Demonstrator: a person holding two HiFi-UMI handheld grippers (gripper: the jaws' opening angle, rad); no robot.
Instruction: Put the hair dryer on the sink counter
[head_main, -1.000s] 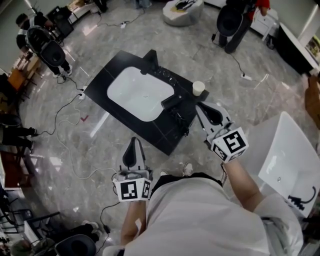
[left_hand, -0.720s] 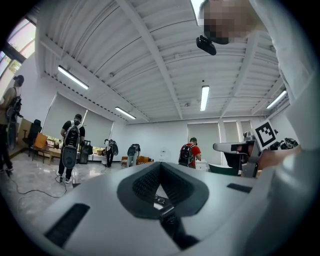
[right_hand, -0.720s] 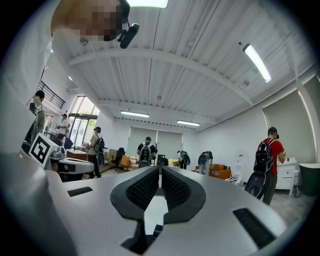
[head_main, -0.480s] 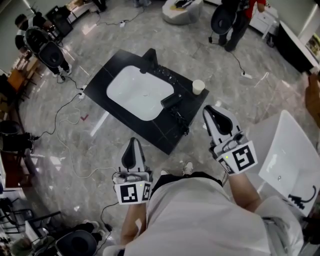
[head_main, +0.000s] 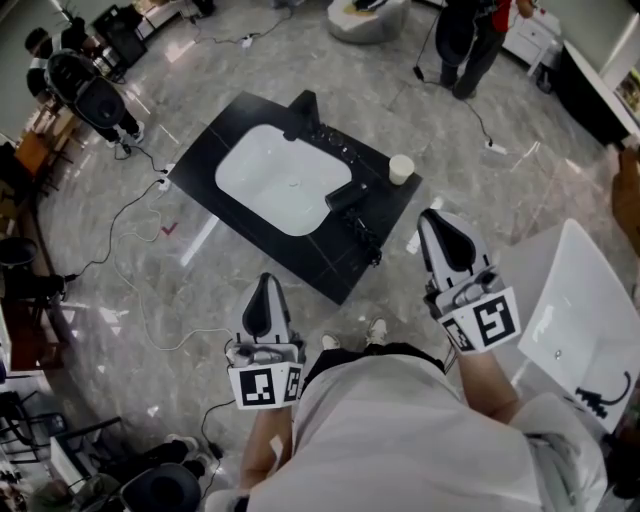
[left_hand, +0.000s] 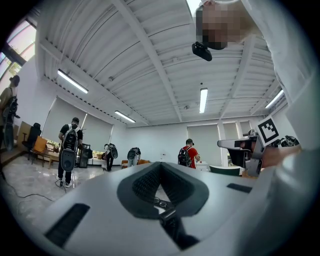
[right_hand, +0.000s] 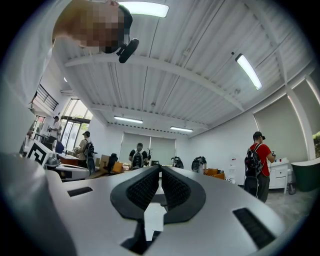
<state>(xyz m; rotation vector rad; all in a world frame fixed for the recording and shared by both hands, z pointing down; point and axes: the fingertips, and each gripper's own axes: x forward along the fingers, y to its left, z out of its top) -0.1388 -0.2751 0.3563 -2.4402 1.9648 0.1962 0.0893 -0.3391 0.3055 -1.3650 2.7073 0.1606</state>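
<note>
The black hair dryer (head_main: 345, 196) lies on the black sink counter (head_main: 228, 145), just right of the white basin (head_main: 280, 180); its cord (head_main: 364, 239) trails toward the counter's near edge. My right gripper (head_main: 440, 218) hangs in the air right of the counter, apart from the dryer, shut and empty. The right gripper view shows its jaws (right_hand: 161, 168) pressed together against the room. My left gripper (head_main: 265, 283) is below the counter's near corner, over the floor, also shut with nothing in it (left_hand: 160, 165).
A white cup (head_main: 401, 168) stands at the counter's right corner, and a black faucet (head_main: 304, 108) at its far edge. Another white basin (head_main: 585, 310) sits at the right. Cables (head_main: 140, 300) cross the marble floor. People stand at the far edges.
My right gripper has drawn back from the hair dryer's side, rightward and nearer the camera. The left gripper has stayed where it was. The dryer has not moved.
</note>
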